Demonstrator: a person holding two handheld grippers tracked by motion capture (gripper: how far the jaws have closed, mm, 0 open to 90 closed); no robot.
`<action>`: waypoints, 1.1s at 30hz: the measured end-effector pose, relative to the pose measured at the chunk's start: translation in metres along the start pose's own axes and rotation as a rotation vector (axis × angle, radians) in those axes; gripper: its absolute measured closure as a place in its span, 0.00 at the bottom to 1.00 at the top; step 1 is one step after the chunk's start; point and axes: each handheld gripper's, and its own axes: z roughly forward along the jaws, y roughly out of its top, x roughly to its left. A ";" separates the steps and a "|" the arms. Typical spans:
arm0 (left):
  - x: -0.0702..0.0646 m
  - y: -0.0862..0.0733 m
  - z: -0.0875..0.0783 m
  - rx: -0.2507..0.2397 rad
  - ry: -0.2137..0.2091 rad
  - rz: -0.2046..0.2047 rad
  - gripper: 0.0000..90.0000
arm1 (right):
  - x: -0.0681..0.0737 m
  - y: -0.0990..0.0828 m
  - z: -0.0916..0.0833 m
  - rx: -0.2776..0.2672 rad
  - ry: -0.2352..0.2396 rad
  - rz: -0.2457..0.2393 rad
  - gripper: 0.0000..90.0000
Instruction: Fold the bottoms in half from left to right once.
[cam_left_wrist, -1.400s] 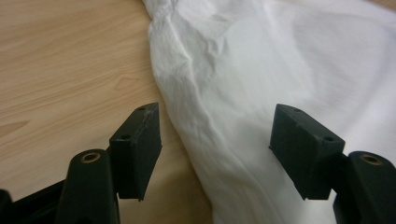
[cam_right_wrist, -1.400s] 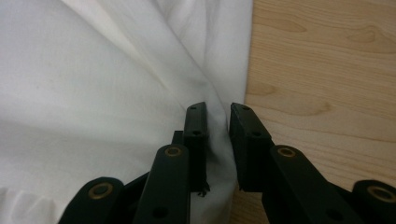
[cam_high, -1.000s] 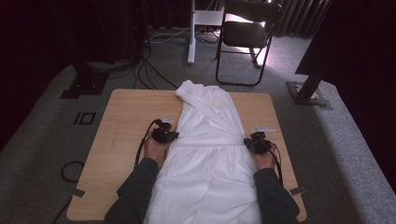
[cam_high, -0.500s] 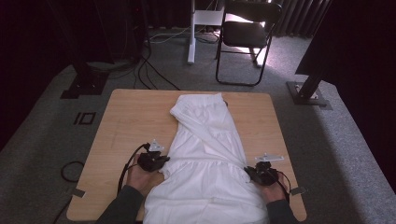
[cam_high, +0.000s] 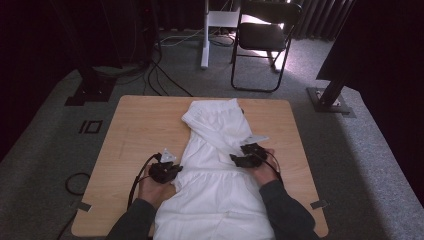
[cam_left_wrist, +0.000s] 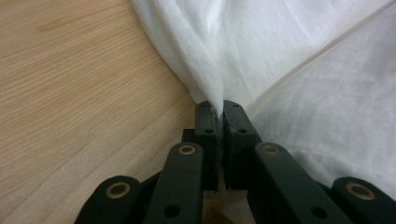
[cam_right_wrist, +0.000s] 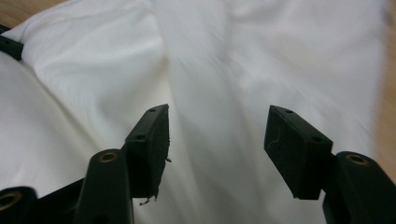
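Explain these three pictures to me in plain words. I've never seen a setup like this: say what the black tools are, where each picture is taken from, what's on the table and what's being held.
A person sits at a wooden table, holding a black hand tool with two fingers in each hand. The high view looks down from above; the other two pictures come from small cameras riding on the tools, looking along their fingers.

A white garment lies spread on the table, partly folded.

The left gripper is shut, pinching the edge of the cloth between its fingers. In the high view it sits at the garment's left edge.

The right gripper has just been opening: its fingers stand apart above the cloth with nothing between them. The high view shows it over the garment's right side.
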 end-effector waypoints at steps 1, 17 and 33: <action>0.000 0.000 0.000 0.000 0.000 -0.003 0.96 | 0.003 0.006 0.010 0.009 0.006 -0.013 0.40; -0.006 -0.001 -0.001 0.004 0.019 0.033 0.97 | -0.086 0.002 -0.001 -0.053 -0.197 0.266 0.99; 0.020 0.037 -0.016 -0.091 0.055 -0.067 0.62 | -0.086 -0.025 0.033 0.053 -0.207 0.283 0.95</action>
